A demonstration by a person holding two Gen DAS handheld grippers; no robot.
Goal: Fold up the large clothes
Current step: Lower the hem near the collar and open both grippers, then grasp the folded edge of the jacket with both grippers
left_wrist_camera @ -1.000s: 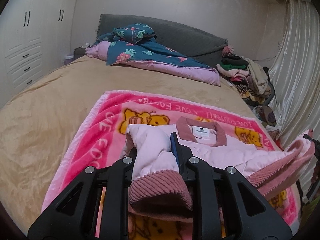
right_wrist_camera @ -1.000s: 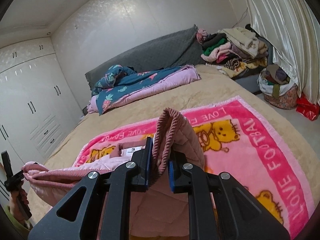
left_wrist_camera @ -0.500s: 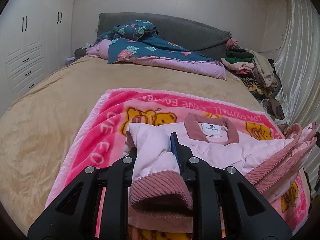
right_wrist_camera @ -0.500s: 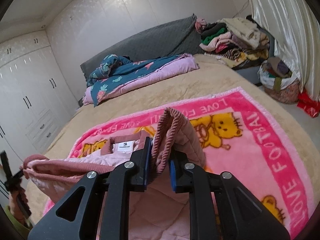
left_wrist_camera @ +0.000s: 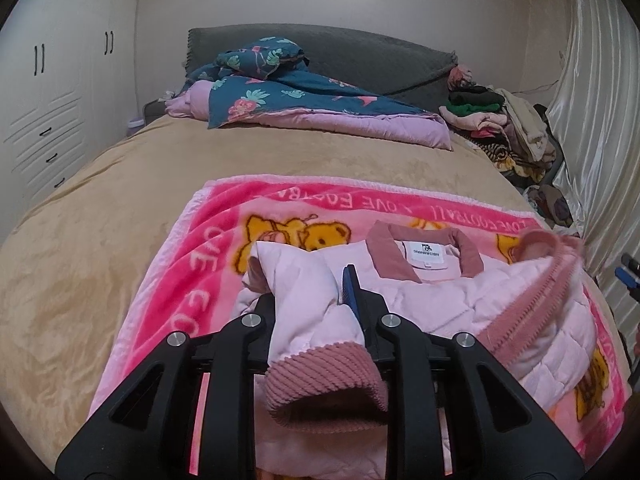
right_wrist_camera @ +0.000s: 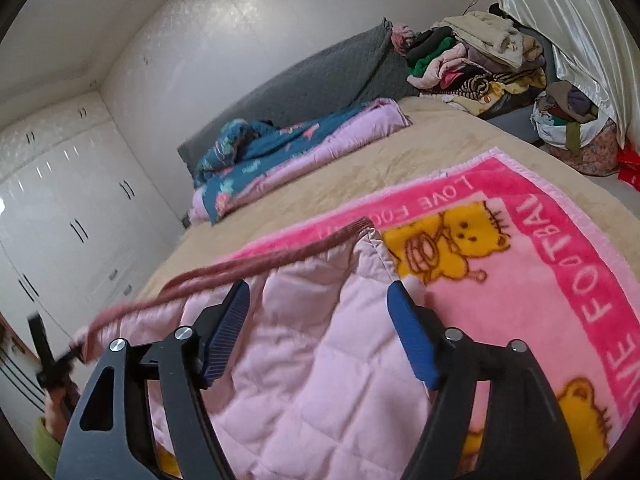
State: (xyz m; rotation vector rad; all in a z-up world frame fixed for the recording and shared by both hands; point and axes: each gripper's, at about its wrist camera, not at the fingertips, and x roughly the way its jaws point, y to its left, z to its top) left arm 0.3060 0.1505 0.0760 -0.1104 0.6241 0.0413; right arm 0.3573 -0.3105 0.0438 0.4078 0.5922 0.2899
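Change: right gripper (right_wrist_camera: 318, 334) jaws now standing apart, ribbed hem released.
Left gripper (left_wrist_camera: 316, 300): clamping corduroy cuff.
Jacket (left_wrist_camera: 440, 304): quilted pink, lying on fleece blanket (right_wrist_camera: 540, 240) (bear print).
Surface: tan bed (left_wrist_camera: 100, 240).

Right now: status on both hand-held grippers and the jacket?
Left hand-held gripper shut on jacket cuff. Right hand-held gripper open, over pink jacket. Jacket on pink blanket. Nothing in the way.

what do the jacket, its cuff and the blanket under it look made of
Jacket: thin padded fabric, likely synthetic, with diamond quilting and a slight sheen. Cuff: dusty-rose ribbed fabric, maybe corduroy. Blanket: plush fleece, fuzzy matte pile.
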